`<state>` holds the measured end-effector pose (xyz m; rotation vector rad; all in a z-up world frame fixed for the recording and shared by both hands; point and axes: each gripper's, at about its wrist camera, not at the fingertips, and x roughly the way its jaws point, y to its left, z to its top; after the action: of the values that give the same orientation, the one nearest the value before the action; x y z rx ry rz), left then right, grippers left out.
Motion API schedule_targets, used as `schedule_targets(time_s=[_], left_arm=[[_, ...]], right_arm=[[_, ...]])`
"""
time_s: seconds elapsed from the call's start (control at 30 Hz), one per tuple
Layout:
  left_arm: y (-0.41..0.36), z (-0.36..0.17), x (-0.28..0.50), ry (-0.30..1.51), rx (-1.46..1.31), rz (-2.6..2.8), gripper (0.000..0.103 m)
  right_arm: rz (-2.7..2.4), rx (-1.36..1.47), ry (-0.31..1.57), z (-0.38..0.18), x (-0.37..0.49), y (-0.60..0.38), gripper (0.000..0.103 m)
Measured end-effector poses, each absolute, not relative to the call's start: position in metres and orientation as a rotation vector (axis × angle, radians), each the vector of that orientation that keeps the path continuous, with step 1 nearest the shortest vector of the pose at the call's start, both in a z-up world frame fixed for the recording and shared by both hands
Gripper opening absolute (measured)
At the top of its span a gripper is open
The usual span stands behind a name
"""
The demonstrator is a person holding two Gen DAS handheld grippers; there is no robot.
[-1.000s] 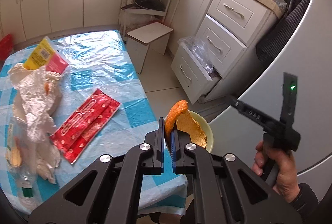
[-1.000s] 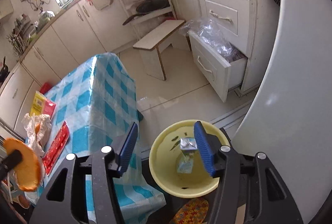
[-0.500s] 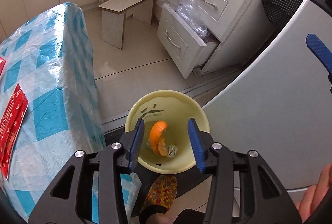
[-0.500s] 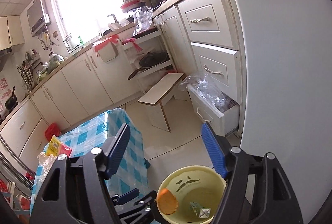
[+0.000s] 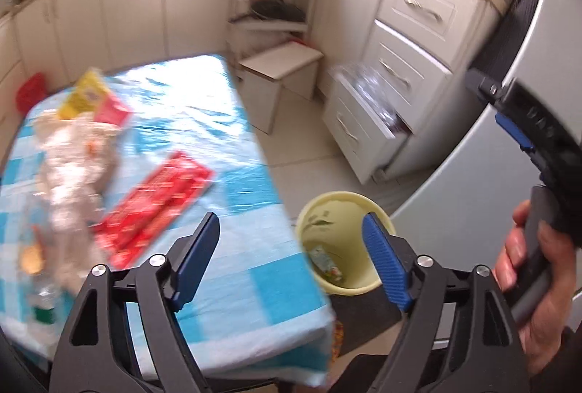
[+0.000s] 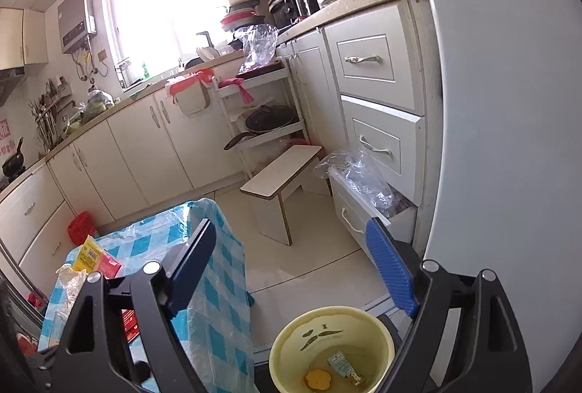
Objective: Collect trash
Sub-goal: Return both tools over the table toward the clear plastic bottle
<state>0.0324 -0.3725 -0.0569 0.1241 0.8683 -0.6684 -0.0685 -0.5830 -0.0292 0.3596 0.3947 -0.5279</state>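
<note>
home kitchen — cream cabinets [image 6: 152,153] and drawer stack [image 6: 382,109] ahead of right claw, window [image 6: 160,3] over cluttered counter [image 6: 203,63], wall water heater [image 6: 76,18] — frying pan [image 6: 267,123] on rack, checked-cloth table [image 5: 203,167] below left claw.

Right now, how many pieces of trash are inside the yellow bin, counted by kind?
Orange peel: 1
Small crumpled wrapper: 1
Total in the yellow bin: 2
</note>
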Motion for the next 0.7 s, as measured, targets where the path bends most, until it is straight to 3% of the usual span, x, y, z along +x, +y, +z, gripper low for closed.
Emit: schedule_targets(time_s=[0.3,0.7], left_arm=[[-0.242,-0.009,0.038,0.731,0.067,-0.477,0.09],[-0.139,-0.017,0.052,0.752,0.003,-0.341,0.091]], right_arm=[[-0.467,0.267,0.392,-0.018,-0.036,-0.535,0.089],[-0.353,0.222,0.401,-0.01,0.008,-0.477,0.09]])
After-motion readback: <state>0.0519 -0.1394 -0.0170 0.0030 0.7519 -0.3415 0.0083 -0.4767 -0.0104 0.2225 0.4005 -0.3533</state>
